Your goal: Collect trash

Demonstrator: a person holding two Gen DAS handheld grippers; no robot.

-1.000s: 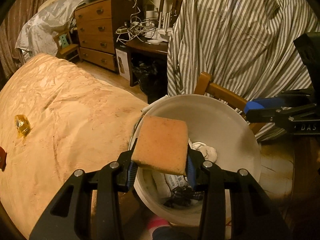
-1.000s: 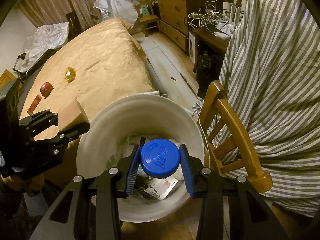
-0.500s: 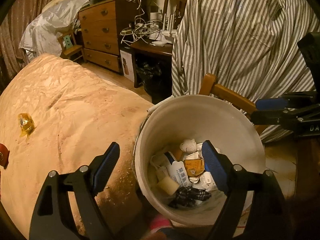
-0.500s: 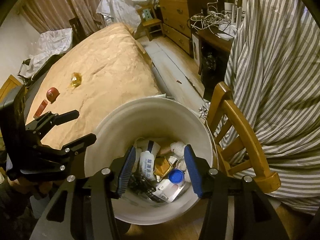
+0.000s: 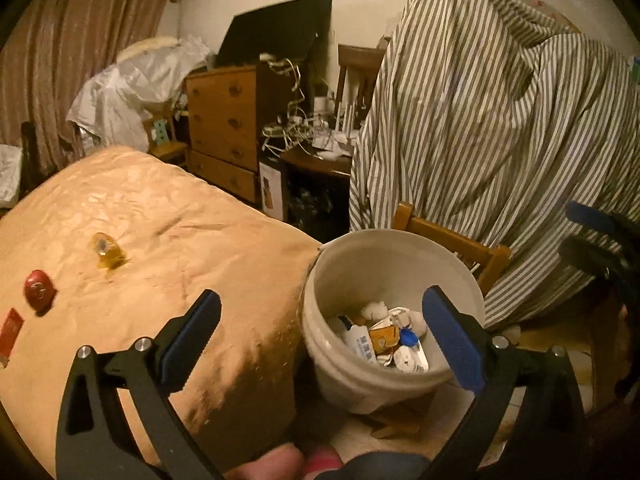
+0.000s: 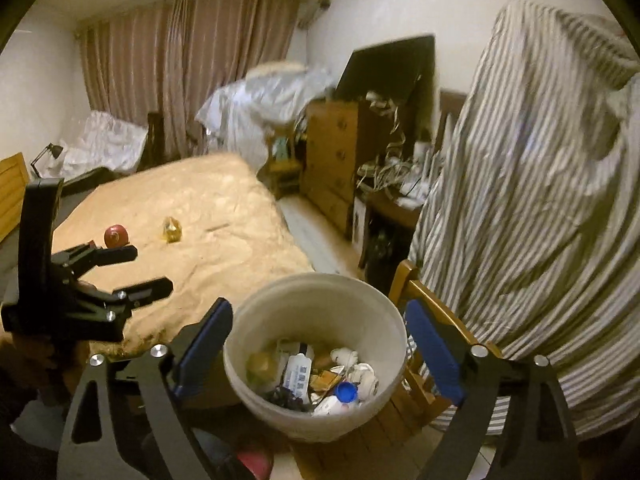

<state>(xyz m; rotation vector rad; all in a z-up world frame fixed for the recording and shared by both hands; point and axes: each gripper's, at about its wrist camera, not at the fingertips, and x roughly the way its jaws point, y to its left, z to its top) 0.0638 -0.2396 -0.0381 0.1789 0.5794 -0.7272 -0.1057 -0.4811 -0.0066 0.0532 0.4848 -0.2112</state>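
Note:
A white bucket (image 5: 348, 264) stands on the floor by the bed and holds mixed trash, including a blue bottle cap (image 5: 407, 336). It shows in the right wrist view too (image 6: 256, 312), with the cap (image 6: 346, 391) inside. My left gripper (image 5: 320, 344) is open and empty, above the bucket's near left side. My right gripper (image 6: 318, 354) is open and empty above the bucket. On the tan bed cover lie a yellow wrapper (image 5: 106, 254), a red round item (image 5: 39, 291) and a red flat packet (image 5: 10, 336).
A wooden chair (image 5: 452, 240) draped in striped cloth (image 5: 500, 120) stands right behind the bucket. A chest of drawers (image 5: 224, 128) and a cluttered dark desk (image 5: 316, 156) stand at the back. The bed (image 5: 160, 240) fills the left.
Both grippers opened over the bucket: the left dropped a tan sponge-like block, the right dropped the blue cap. Both have since lifted and pulled back from the bucket.

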